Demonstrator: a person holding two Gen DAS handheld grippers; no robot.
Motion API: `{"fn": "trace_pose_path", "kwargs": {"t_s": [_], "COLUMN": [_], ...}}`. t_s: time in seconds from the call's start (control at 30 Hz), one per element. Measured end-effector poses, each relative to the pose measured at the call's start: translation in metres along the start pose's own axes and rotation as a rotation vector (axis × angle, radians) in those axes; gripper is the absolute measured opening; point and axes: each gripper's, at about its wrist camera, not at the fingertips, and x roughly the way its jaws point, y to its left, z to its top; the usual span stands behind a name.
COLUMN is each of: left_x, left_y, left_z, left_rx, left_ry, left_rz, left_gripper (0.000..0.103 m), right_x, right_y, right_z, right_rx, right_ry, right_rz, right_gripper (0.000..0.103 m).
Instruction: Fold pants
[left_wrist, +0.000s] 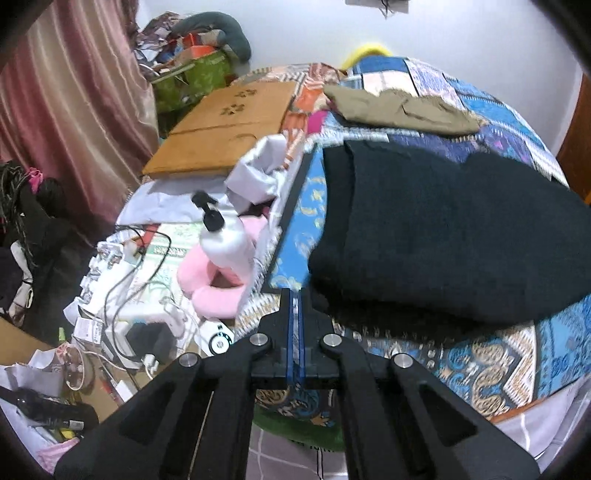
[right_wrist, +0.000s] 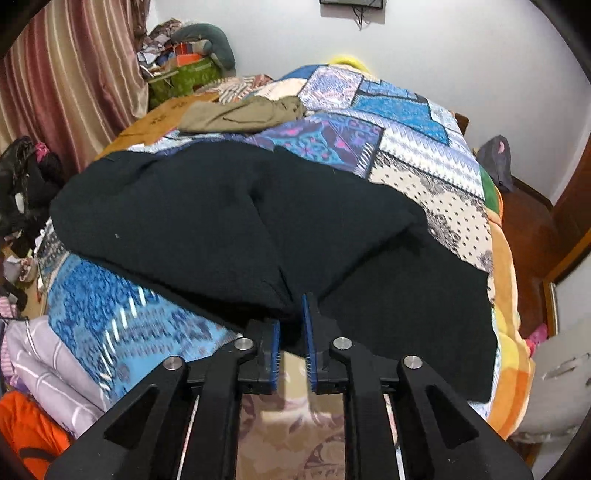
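Observation:
Black pants (right_wrist: 221, 221) lie folded across a patchwork bedspread (right_wrist: 406, 129), one layer doubled over another. My right gripper (right_wrist: 291, 310) stands at their near edge. Its blue pads (right_wrist: 275, 354) are a little apart, a fold of the black cloth sits between the tips, and the pads do not press on it. In the left wrist view the pants (left_wrist: 443, 229) spread to the right of my left gripper (left_wrist: 295, 295). That gripper is shut, pads together, at the pants' near left corner. I see no cloth pinched in it.
A folded khaki garment (left_wrist: 402, 107) lies farther back on the bed. Left of the bed are a cardboard box (left_wrist: 229, 125), a white pump bottle (left_wrist: 225, 236), a pink cushion (left_wrist: 210, 291), cables and clutter. A dark wooden bed frame (right_wrist: 528, 221) runs along the right side.

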Motion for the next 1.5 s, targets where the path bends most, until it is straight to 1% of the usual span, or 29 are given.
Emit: {"fn": "trace_pose_path", "kwargs": {"t_s": [0.07,0.17,0.23,0.33,0.43,0.57,0.63,0.7,0.77,0.9,0.97,1.1,1.17,1.23,1.3,1.4,1.43,1.47,1.5], "left_x": [-0.008,-0.020,-0.026,-0.031,-0.032,-0.029,-0.023,-0.015,-0.005,0.017,0.031,0.046,0.055,0.059,0.066,0.073,0.075,0.076,0.076], "left_y": [-0.001,-0.010,-0.020,-0.041,-0.066,-0.097,-0.112,-0.127,-0.140,-0.165,-0.179,-0.195,-0.203,-0.207,-0.212,-0.219,-0.221,-0.222,-0.224], "left_z": [0.011,0.029,0.042,0.062,0.081,0.105,0.116,0.125,0.130,0.137,0.139,0.136,0.137,0.136,0.134,0.129,0.127,0.126,0.125], "left_rx": [-0.005,0.000,0.012,0.043,0.083,0.113,0.121,0.131,0.142,0.160,0.172,0.200,0.214,0.218,0.224,0.240,0.246,0.250,0.256], "left_ry": [-0.023,-0.058,-0.076,-0.090,-0.108,-0.121,-0.125,-0.120,-0.109,-0.076,-0.048,-0.023,-0.010,0.001,0.013,0.028,0.031,0.033,0.035], "left_rz": [0.005,-0.007,-0.020,-0.046,-0.069,-0.113,-0.134,-0.154,-0.169,-0.207,-0.229,-0.245,-0.254,-0.265,-0.273,-0.281,-0.282,-0.281,-0.280], "left_gripper": [0.001,0.001,0.002,0.003,0.005,0.011,0.016,0.020,0.023,0.025,0.027,0.030,0.034,0.044,0.045,0.045,0.045,0.045,0.045], "right_x": [-0.005,-0.012,-0.019,-0.027,-0.030,-0.019,-0.009,0.003,0.019,0.047,0.060,0.084,0.092,0.098,0.106,0.112,0.112,0.113,0.113], "right_y": [-0.007,-0.022,-0.030,-0.040,-0.043,-0.034,-0.029,-0.023,-0.016,-0.011,-0.009,-0.005,-0.001,0.002,0.005,0.008,0.007,0.005,0.004], "right_z": [-0.003,-0.002,0.003,0.020,0.040,0.068,0.078,0.086,0.094,0.102,0.106,0.112,0.116,0.119,0.120,0.121,0.121,0.122,0.123], "right_rx": [0.004,0.027,0.049,0.081,0.080,0.063,0.055,0.051,0.045,0.038,0.040,0.016,-0.010,-0.045,-0.069,-0.092,-0.089,-0.086,-0.080], "right_ry": [0.003,0.006,-0.007,-0.040,-0.076,-0.093,-0.090,-0.083,-0.061,-0.006,0.024,0.101,0.133,0.161,0.192,0.194,0.188,0.184,0.183], "right_rz": [-0.033,-0.067,-0.073,-0.071,-0.065,-0.033,-0.014,0.008,0.028,0.046,0.059,0.064,0.072,0.070,0.065,0.060,0.060,0.054,0.054], "right_gripper": [0.028,0.028,0.028,0.028,0.028,0.029,0.033,0.040,0.041,0.041,0.041,0.041,0.041,0.041,0.041,0.040,0.038,0.027,0.020]}}
